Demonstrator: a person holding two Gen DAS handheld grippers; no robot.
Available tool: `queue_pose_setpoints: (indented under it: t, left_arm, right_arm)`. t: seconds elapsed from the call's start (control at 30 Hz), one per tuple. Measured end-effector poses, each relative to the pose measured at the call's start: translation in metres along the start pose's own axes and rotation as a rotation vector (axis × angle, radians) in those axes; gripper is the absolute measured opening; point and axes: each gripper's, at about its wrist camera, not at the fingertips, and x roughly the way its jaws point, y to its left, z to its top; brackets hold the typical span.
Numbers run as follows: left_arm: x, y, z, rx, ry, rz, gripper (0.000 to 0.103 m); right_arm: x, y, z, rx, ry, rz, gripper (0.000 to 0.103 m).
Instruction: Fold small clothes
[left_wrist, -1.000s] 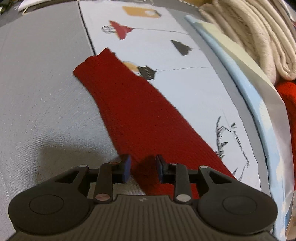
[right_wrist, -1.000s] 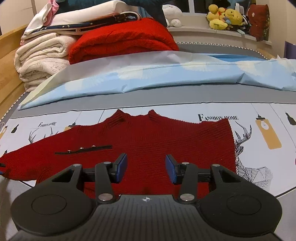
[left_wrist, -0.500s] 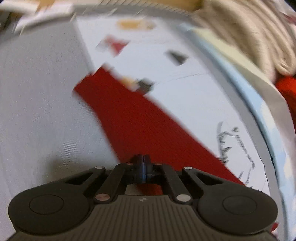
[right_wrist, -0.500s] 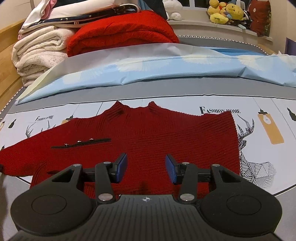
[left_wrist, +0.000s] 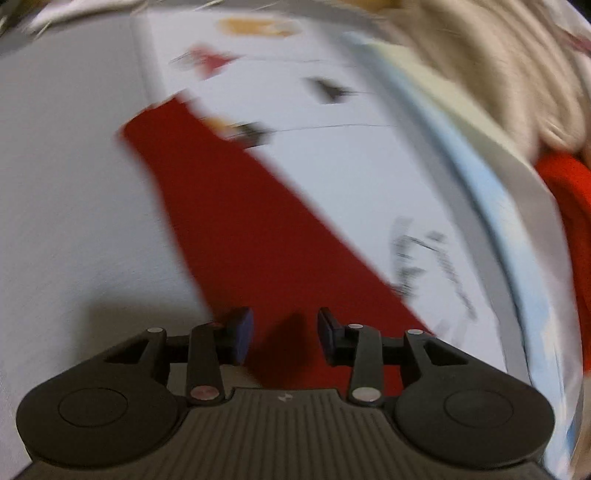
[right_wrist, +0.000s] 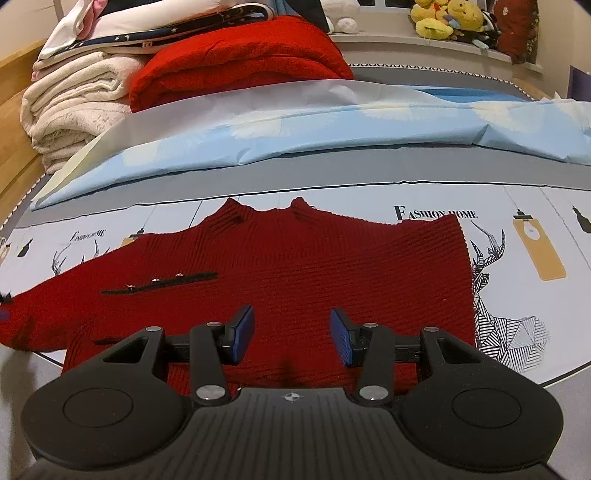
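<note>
A small dark red knit sweater (right_wrist: 295, 266) lies flat on the printed sheet, collar toward the far side, its right side folded in and its left sleeve stretched out to the left. My right gripper (right_wrist: 291, 336) is open and empty just above the sweater's near hem. In the blurred left wrist view the red sleeve (left_wrist: 251, 221) runs diagonally away from my left gripper (left_wrist: 284, 332), which is open with the sleeve's near part between its fingers, holding nothing.
A light blue duvet (right_wrist: 332, 125) lies across the bed behind the sweater. Folded cream blankets (right_wrist: 74, 110) and a red blanket (right_wrist: 236, 62) are stacked at the back left. Plush toys (right_wrist: 443, 18) sit on the far ledge. Grey sheet (left_wrist: 66, 184) lies left of the sleeve.
My left gripper shut on the sleeve half a second ago and has now opened again, while moving fast. The right gripper has drifted slightly closer to the sweater and stayed open.
</note>
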Motion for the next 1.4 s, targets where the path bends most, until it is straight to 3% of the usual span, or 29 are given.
queue_pose_setpoints:
  t: [0.13, 0.23, 0.27, 0.33, 0.4, 0.53, 0.67, 0.77, 0.8, 0.87, 0.97, 1.03, 1.1, 1.2, 1.3, 1.4]
  left_arm:
    - [0.015, 0.027, 0.007, -0.116, 0.026, 0.012, 0.040]
    - [0.011, 0.018, 0.001, -0.026, -0.031, 0.020, 0.016]
    - [0.004, 0.010, -0.002, 0.017, -0.074, 0.022, 0.014]
    - [-0.017, -0.017, -0.011, 0.164, -0.194, 0.022, 0.013]
    - [-0.045, -0.054, -0.027, 0.325, -0.317, -0.028, 0.013]
    - [-0.102, -0.126, -0.103, 0.713, -0.500, -0.268, 0.012]
    - [-0.126, -0.171, -0.209, 1.046, -0.405, -0.548, 0.014]
    - [-0.124, -0.188, -0.267, 1.247, -0.129, -0.706, 0.024]
    - [-0.125, -0.188, -0.275, 1.280, -0.081, -0.752, 0.024]
    - [-0.129, -0.188, -0.273, 1.294, -0.112, -0.763, 0.026]
    - [-0.111, -0.189, -0.231, 1.132, -0.106, -0.708, 0.029]
    - [-0.088, -0.186, -0.202, 1.015, -0.092, -0.582, 0.029]
    - [-0.058, -0.184, -0.176, 0.923, -0.040, -0.397, 0.028]
    - [-0.028, -0.177, -0.153, 0.797, 0.036, -0.257, 0.028]
    - [-0.019, -0.173, -0.140, 0.737, 0.075, -0.243, 0.028]
    - [-0.026, -0.177, -0.141, 0.765, 0.060, -0.256, 0.028]
  right_arm:
    - [-0.002, 0.000, 0.001, 0.000, -0.002, 0.006, 0.047]
    - [-0.001, -0.001, 0.000, 0.003, 0.002, 0.005, 0.047]
    - [0.000, -0.002, 0.000, 0.005, 0.004, 0.004, 0.047]
    - [0.001, -0.002, 0.000, 0.010, 0.007, 0.002, 0.047]
    - [0.001, -0.003, 0.000, 0.011, 0.008, 0.001, 0.047]
    - [0.001, -0.002, 0.000, 0.011, 0.009, 0.002, 0.047]
    - [0.005, -0.003, -0.002, 0.026, 0.027, 0.016, 0.047]
    - [0.011, -0.007, -0.004, 0.066, 0.060, 0.034, 0.047]
    - [0.013, -0.008, -0.006, 0.077, 0.071, 0.033, 0.047]
    - [0.018, -0.012, -0.008, 0.105, 0.096, 0.023, 0.047]
    - [0.022, -0.021, -0.009, 0.166, 0.117, 0.009, 0.048]
    - [0.023, -0.027, -0.009, 0.204, 0.123, 0.013, 0.048]
    - [0.024, -0.034, -0.009, 0.244, 0.124, 0.015, 0.048]
    - [0.030, -0.047, -0.012, 0.338, 0.127, 0.038, 0.049]
    - [0.038, -0.066, -0.019, 0.479, 0.157, 0.021, 0.049]
    - [0.045, -0.085, -0.028, 0.615, 0.173, -0.017, 0.048]
